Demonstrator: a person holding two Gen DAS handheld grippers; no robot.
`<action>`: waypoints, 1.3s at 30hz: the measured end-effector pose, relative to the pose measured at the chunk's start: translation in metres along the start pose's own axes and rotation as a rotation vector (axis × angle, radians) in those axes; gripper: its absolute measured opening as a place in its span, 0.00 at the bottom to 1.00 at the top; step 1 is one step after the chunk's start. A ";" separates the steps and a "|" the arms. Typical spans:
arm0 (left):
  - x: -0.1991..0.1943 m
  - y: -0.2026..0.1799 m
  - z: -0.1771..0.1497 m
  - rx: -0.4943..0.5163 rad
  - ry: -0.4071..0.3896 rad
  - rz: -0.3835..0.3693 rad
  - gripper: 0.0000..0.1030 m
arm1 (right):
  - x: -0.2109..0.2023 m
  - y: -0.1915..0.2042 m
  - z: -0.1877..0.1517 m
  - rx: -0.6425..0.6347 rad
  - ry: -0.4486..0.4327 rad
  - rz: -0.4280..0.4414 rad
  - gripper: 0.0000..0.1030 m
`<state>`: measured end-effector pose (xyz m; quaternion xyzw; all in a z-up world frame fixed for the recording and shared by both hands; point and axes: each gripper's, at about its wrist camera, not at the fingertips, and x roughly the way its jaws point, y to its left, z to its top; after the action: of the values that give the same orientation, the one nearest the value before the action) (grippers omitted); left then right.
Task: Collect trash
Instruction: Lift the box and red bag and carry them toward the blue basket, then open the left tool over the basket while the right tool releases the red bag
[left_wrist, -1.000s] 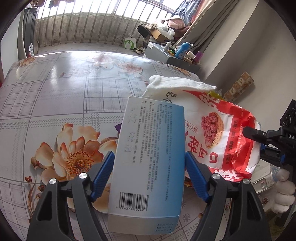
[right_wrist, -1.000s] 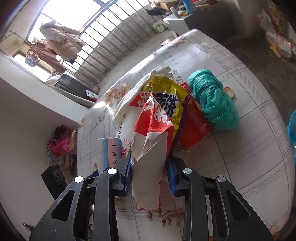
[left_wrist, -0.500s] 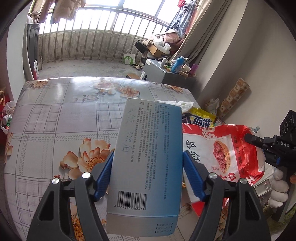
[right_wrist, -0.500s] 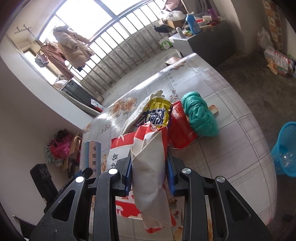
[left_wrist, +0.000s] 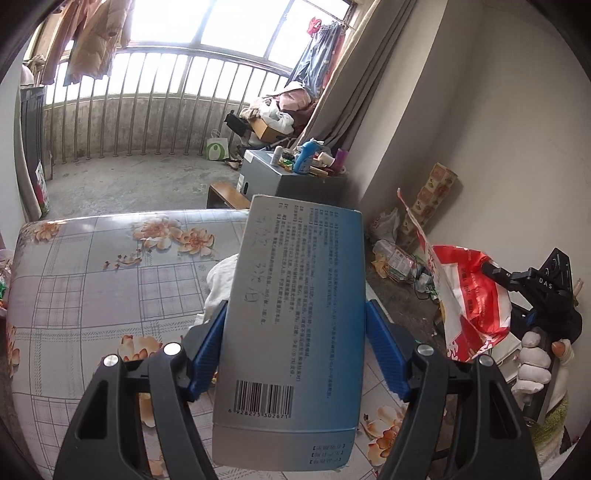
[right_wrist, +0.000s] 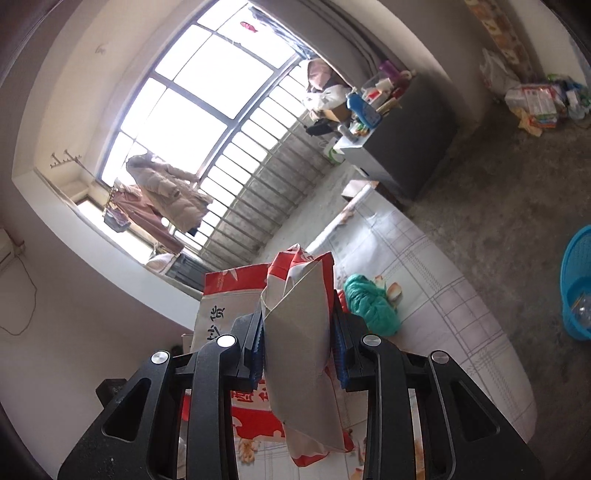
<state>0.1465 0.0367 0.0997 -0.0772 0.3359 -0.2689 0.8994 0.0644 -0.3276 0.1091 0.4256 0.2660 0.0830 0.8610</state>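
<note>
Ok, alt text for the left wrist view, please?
The left claw grips a blue-grey box above a floral table. At right, the right claw holds a red snack bag off the table's edge.

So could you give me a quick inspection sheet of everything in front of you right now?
Surface: floral table, bare tiled areas.
Job's things: blue-grey box; red snack bag; blue basket on the floor.
Clutter: green plastic bundle and white cloth on the table.
Grippers: left gripper shut on the box; right gripper shut on the bag.
Cables: thin wire on wall.
Surroundings: barred window, cluttered cabinet, floor litter.
</note>
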 end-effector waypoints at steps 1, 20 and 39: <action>0.004 -0.010 0.004 0.014 0.005 -0.018 0.68 | -0.008 -0.009 0.003 0.024 -0.021 0.000 0.27; 0.244 -0.326 -0.006 0.405 0.482 -0.453 0.69 | -0.155 -0.257 -0.017 0.604 -0.376 -0.450 0.27; 0.460 -0.439 -0.099 0.424 0.753 -0.377 0.78 | -0.123 -0.439 -0.025 0.899 -0.299 -0.591 0.61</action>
<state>0.1829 -0.5756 -0.0950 0.1514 0.5567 -0.4993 0.6464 -0.0893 -0.6301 -0.1970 0.6655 0.2581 -0.3450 0.6095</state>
